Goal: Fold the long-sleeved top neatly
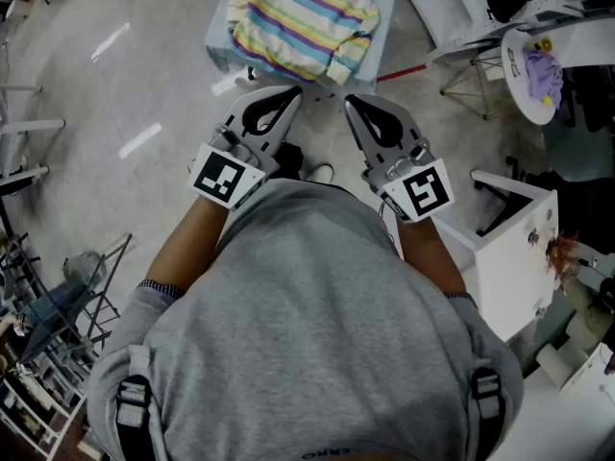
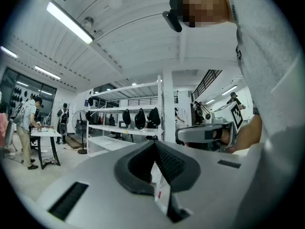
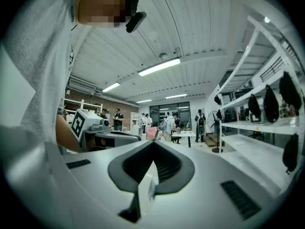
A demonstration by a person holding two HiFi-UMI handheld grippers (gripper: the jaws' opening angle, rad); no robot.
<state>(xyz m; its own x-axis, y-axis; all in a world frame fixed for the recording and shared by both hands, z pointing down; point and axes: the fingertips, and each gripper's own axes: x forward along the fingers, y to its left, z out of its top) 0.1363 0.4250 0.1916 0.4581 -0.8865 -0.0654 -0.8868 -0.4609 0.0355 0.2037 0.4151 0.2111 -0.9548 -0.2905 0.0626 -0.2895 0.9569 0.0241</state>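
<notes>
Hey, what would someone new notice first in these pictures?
The striped long-sleeved top lies rumpled on the pale table at the top of the head view. Below it, the left gripper and right gripper are held side by side, both shut and empty.

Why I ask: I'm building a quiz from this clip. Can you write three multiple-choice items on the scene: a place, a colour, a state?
1. Where is the top?
A. On the table ahead.
B. On a chair.
C. On the floor.

2. What colour is the top?
A. Plain grey.
B. Pastel stripes.
C. Black.

3. How do the left gripper and right gripper stand?
A. Both wide open.
B. Both shut, empty.
C. Both shut on the top.

Answers:
1 A, the head view shows it lying on the table.
2 B, yellow, pink, blue and green bands show.
3 B, each gripper view shows pads together, nothing between.
</notes>
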